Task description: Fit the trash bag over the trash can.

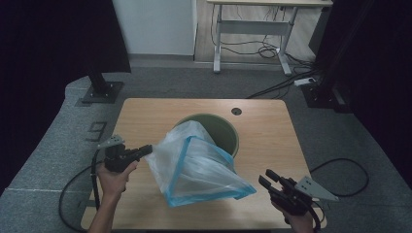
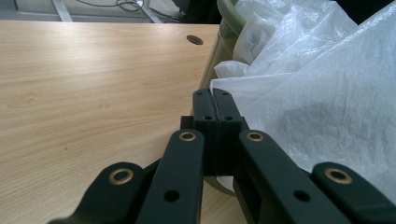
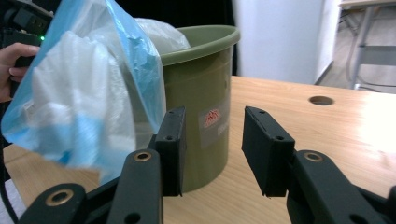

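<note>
Clear plastic bag (image 1: 194,165) with blue edging drapes out of green bin (image 1: 228,131) at bench (image 1: 145,116) centre, spilling toward the near edge. Left claw (image 1: 148,150) pressed together, pinching the bag's left edge. Right claw (image 1: 266,178) spread, nothing between jaws, just off the bag's lower right corner.

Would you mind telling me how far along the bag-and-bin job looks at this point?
Partly done. The plastic bag already has one end inside the green bin, but most of it hangs out over the table. In hand: the left claw is shut on the bag's edge, while the right claw is open and apart from it. Left: the bag's blue-edged mouth is not yet spread over the bin's rim.
</note>
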Motion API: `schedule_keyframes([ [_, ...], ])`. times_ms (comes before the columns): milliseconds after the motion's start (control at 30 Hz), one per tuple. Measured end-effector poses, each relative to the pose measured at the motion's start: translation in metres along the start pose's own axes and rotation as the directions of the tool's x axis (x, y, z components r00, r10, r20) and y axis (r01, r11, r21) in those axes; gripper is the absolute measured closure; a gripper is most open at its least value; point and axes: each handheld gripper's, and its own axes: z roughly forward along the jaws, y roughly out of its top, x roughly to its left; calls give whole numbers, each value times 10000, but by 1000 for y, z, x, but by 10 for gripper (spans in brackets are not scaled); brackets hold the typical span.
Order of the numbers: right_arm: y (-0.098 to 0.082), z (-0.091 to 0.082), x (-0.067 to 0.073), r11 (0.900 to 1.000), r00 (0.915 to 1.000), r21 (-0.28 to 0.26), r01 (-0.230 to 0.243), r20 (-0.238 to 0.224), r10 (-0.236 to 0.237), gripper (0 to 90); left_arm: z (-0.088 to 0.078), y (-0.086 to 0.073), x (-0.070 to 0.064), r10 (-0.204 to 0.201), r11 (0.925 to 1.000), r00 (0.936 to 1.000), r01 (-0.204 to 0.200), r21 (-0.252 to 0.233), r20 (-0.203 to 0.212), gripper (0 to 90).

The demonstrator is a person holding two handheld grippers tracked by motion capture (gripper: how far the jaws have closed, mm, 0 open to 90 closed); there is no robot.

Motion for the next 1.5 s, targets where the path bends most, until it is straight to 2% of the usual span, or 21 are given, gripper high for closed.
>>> schedule_keyframes([
  [33,1,13,-2,9999,9997,131,88,-216,-85,584,1,0,0,7,10000,10000,-7,22,6,898],
  [167,3,37,1,9986,9982,332,402,-465,-387,586,3,0,-1,25,10000,10000,-25,75,40,899],
  [267,3,53,6,9987,9955,372,340,-896,-306,582,2,0,-2,61,10000,10000,-62,70,63,899],
  [300,3,53,6,9987,9955,372,340,-896,-306,582,2,0,-2,61,10000,10000,-62,70,63,899],
  [333,3,56,14,9987,9915,309,415,-1246,-374,559,1,-1,-2,86,10000,9999,-86,48,56,899],
  [367,3,56,19,9986,9903,260,458,-1324,-420,548,0,-1,-2,92,9999,9999,-92,53,62,899],
  [533,-1,51,34,9989,9892,190,423,-1410,-392,482,-2,-1,-1,47,10000,9999,-47,9,95,899],
  [667,-4,55,37,9982,9920,449,389,-1216,-332,458,-2,-1,-2,34,10000,9999,-34,-14,106,899],
  [767,-7,65,36,9964,9942,749,407,-1023,-330,494,-2,-2,-1,-5,10000,9999,5,-21,126,899],
  [867,-13,76,32,9931,9968,1065,491,-688,-419,626,-1,-2,0,-46,10000,9999,46,-11,148,898],
  [1000,-16,84,26,9920,9945,1120,585,-932,-481,850,0,-1,-2,29,10000,9999,-31,83,169,899],
  [1033,-14,84,26,9917,9936,1095,671,-976,-564,879,-1,-1,-3,55,10000,9998,-56,70,173,898],
  [1133,-9,82,25,9915,9929,1032,793,-966,-693,886,-2,0,-3,46,10000,9998,-45,-5,190,899],
  [1267,12,70,17,9913,9932,632,1158,-224,-1146,887,-4,1,-2,16,9999,9998,-14,-106,185,899],
  [1433,43,63,9,9822,9819,435,1826,429,-1844,887,-6,3,-3,76,9997,9998,-72,-214,182,899],
  [1500,54,62,5,9801,9785,375,1949,608,-1969,887,-7,5,-3,76,9996,9998,-71,-264,173,899],
])
